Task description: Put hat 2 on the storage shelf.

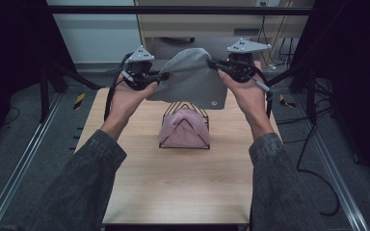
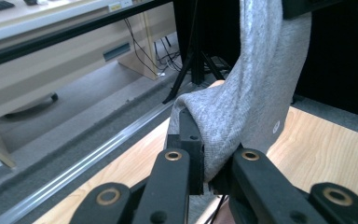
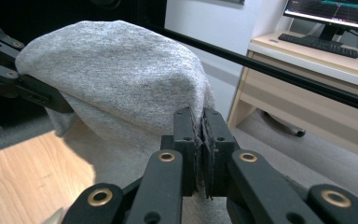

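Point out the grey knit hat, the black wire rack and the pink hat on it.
Grey knit hat (image 1: 190,79): high view, middle of its body.
Black wire rack (image 1: 191,122): high view, front triangular frame's apex.
Pink hat (image 1: 173,131): high view, left side.

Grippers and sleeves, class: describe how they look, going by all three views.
Both the left gripper and the right gripper are black, each topped by a grey three-cornered plate and trailing a black cable. Brass-coloured rivets dot the jaw links. The person's sleeves are dark grey, denim-like.
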Demonstrator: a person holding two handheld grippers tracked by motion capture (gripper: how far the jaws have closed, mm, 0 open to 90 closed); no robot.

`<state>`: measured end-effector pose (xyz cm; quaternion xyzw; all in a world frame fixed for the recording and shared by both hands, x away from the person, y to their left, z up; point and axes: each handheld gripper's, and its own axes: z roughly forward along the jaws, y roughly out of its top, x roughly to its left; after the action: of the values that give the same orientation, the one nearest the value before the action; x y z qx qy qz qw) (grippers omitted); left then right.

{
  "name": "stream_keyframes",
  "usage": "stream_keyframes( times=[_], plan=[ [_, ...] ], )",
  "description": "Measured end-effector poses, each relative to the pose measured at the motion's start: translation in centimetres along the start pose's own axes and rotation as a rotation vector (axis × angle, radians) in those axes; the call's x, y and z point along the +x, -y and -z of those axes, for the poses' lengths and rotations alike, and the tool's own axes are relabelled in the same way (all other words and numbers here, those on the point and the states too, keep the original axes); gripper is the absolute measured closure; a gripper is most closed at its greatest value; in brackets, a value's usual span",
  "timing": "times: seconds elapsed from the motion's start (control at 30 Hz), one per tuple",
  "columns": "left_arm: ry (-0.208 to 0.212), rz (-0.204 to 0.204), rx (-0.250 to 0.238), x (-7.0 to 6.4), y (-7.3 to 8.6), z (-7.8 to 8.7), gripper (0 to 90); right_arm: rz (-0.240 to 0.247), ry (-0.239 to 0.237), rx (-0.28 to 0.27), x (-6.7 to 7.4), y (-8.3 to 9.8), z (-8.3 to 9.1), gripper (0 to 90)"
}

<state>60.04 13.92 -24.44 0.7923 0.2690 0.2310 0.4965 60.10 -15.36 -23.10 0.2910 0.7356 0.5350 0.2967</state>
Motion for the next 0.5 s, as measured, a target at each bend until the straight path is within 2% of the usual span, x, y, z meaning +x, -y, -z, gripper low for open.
stream_keyframes(
  times=[0.13, 0.3, 0.4, 0.5],
  plan=[
    [0.014, 0.021, -0.006, 0.1, 0.2, -0.4, 86.9, -0.016, -0.001, -0.001, -0.4, 0.3, -0.3, 85.9],
    [0.024, 0.014, -0.005, -0.4, 0.1, -0.3, 86.9, -0.025, -0.002, -0.002, -0.7, 0.4, -0.4, 85.9],
    [0.010, 0.000, 0.015, -0.5, 0.2, -0.4, 86.9, -0.021, 0.001, 0.007, -0.6, 0.5, -0.6, 85.9],
    [-0.006, 0.007, 0.027, 0.2, 0.7, -1.1, 86.8, -0.023, 0.010, 0.026, -0.6, 1.0, -1.3, 85.9]
  ],
)
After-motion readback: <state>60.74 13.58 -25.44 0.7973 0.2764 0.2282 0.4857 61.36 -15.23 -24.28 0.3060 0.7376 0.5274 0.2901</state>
